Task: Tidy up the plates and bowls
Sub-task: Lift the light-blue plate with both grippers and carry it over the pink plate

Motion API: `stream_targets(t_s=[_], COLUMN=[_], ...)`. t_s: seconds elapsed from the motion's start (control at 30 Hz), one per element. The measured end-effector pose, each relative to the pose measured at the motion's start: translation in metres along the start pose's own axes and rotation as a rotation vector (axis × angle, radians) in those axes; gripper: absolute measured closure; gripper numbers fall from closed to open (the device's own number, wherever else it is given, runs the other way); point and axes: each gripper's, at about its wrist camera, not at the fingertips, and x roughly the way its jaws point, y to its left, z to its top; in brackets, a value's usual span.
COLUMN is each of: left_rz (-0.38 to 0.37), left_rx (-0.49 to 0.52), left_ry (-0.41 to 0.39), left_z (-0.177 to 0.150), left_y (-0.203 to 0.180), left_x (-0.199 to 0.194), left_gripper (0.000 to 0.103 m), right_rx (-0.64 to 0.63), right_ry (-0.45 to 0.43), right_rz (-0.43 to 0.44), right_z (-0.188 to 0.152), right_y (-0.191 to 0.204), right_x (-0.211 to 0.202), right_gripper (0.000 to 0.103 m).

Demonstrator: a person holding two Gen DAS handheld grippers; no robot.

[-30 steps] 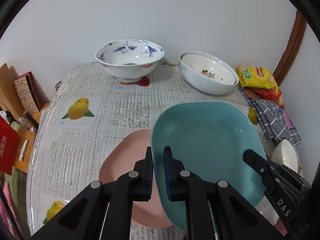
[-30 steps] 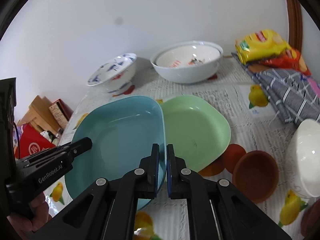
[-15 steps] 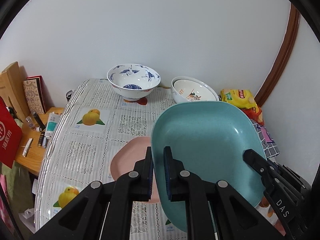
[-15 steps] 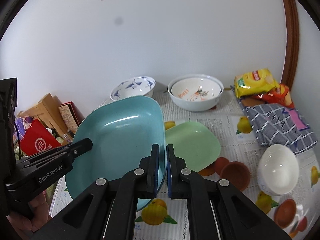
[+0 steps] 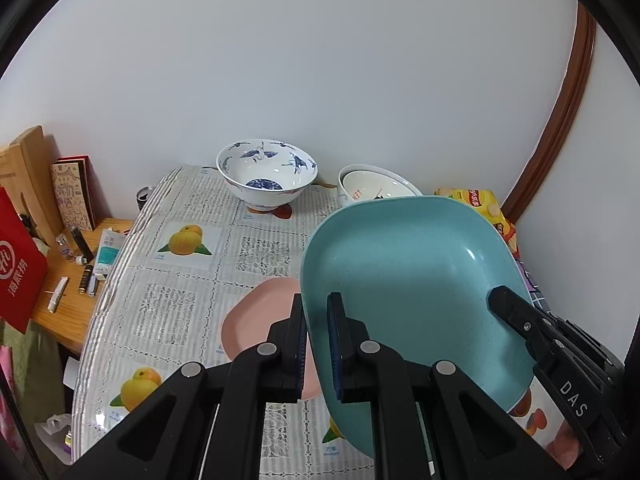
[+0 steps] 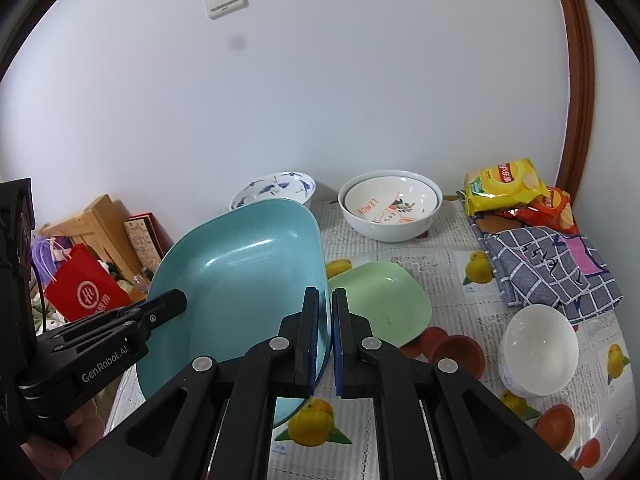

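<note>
Above the table (image 5: 180,280), both grippers' jaws clench opposite rims of the teal plate (image 5: 408,280), left gripper (image 5: 317,344) and right gripper (image 6: 325,344).

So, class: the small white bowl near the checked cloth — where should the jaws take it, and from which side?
Probably the white bowl by its thin rim, coming from above: it sits mouth-up and tilted, its rounded wall too wide, with the checked cloth close behind.

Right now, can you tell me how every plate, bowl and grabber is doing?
teal plate: held up off the table, tilted
left gripper: shut on the plate's left rim
right gripper: shut on its right rim
pink plate: flat on the table
green plate: flat on the table
blue-patterned bowl: upright, empty
lemon bowl: nested in a white bowl
small white bowl: tipped
</note>
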Motion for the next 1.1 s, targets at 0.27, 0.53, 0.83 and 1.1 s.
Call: stream_targets(t_s=[0.27, 0.53, 0.83, 1.1], left_rz=[0.024, 0.044, 0.075, 0.103], left_rx=[0.008, 0.004, -0.004, -0.014], left_ry=[0.009, 0.018, 0.012, 0.012], left_z=[-0.01, -0.02, -0.029, -0.039], left_y=[-0.002, 0.0, 0.001, -0.001], left_x=[0.005, 0.008, -0.002, -0.015], left_gripper=[0.093, 0.092, 0.092, 0.093], right_rx=[0.014, 0.027, 0.022, 0.026], right_ry=[0.001, 0.001, 0.005, 0.004], right_rz=[0.028, 0.045, 0.065, 0.1], right_z=[-0.011, -0.018, -0.023, -0.032], right_y=[-0.005, -0.009, -0.008, -0.009], right_x=[0.007, 0.01, 0.008, -0.001], right_gripper=[0.097, 0.097, 0.097, 0.097])
